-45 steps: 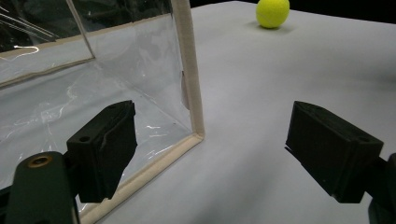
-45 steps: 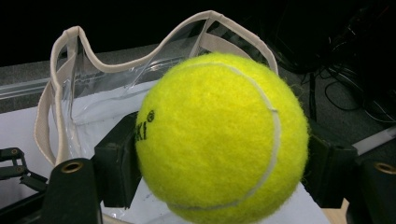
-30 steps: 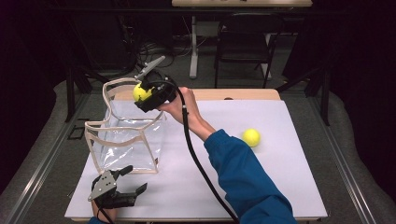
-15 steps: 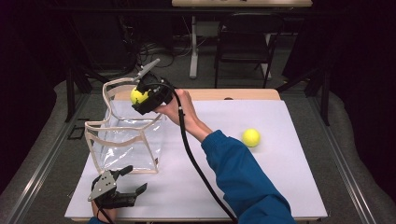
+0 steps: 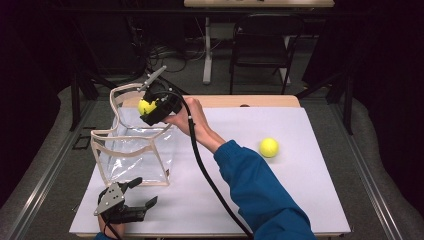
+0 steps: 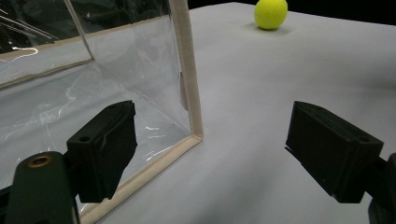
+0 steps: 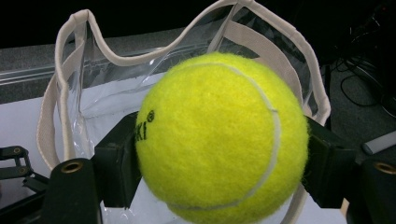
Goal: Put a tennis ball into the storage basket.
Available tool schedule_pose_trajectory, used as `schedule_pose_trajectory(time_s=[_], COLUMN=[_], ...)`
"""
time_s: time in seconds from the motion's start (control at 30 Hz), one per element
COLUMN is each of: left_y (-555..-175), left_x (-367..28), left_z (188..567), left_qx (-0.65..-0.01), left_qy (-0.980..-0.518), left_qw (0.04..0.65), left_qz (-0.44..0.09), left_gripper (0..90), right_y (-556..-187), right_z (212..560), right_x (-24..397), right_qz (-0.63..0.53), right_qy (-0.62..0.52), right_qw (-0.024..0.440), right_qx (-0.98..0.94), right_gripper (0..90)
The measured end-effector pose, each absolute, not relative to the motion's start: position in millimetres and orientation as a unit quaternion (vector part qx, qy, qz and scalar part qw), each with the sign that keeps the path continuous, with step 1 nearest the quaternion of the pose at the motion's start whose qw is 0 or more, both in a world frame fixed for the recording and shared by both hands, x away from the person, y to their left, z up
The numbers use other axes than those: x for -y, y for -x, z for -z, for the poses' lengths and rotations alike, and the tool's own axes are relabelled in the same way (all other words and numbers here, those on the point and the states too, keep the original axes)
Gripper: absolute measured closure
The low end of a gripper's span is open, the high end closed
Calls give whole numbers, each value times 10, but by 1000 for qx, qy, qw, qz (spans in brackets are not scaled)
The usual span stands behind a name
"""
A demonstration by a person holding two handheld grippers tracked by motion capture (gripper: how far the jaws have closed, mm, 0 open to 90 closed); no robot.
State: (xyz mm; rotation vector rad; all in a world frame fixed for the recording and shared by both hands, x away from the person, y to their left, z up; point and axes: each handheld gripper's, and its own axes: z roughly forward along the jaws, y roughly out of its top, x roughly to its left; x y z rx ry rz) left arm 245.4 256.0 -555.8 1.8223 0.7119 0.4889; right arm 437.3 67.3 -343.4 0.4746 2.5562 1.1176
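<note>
A white bench (image 5: 310,200) stands in a dark room with a chair (image 5: 262,45) behind. The right tool (image 5: 150,107) clamps a tennis ball (image 5: 146,106), round with no long axis, above the upright clear tote bag (image 5: 132,150). The left tool (image 5: 137,197) rests wide open, empty.

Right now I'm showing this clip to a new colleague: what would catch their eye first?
The bright yellow tennis ball clamped in the right gripper, held over the open mouth of the clear bag at the table's left. Next, a second tennis ball lying alone on the white table, right of the blue sleeve.
</note>
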Motion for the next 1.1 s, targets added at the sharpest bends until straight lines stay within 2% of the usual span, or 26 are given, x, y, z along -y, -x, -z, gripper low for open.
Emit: schedule_pose_trajectory(time_s=[1.1], left_y=[-2452], left_x=[-2564], left_z=[5555], left_qx=[-297], left_qy=[-766], left_qw=[533], left_qz=[-203], left_gripper=[159], right_y=[-4383], right_z=[3552], right_x=[-815], right_qz=[-355], right_qy=[-160], right_qw=[134], right_qx=[-911], right_gripper=[253])
